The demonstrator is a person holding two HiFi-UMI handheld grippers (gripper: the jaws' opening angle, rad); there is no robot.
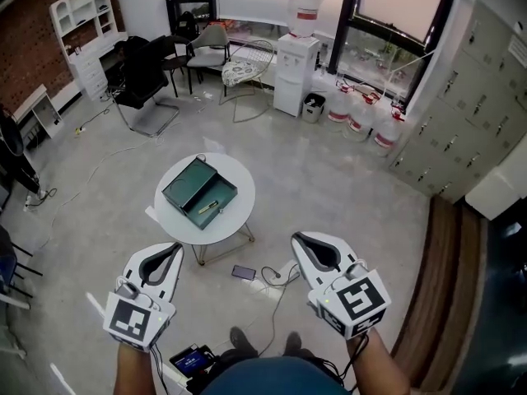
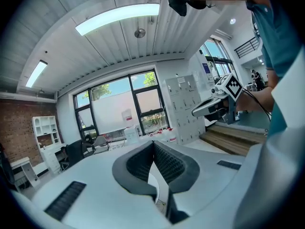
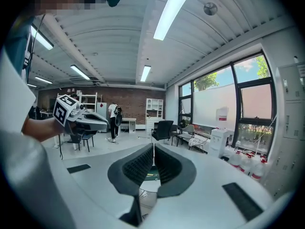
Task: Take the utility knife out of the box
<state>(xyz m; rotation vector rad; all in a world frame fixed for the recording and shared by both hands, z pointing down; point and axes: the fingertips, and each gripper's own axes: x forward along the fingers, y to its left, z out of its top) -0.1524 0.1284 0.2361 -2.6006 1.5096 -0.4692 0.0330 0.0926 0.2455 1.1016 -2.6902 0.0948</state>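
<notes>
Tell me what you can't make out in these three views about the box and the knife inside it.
- utility knife, head view: too small to tell blade from handle, or whether the blade is out.
- box, right gripper view: only a green sliver shows past the shut jaws of the right tool.
- Left gripper view: neither box nor knife shows; the left tool, jaws shut, fills the lower frame.
</notes>
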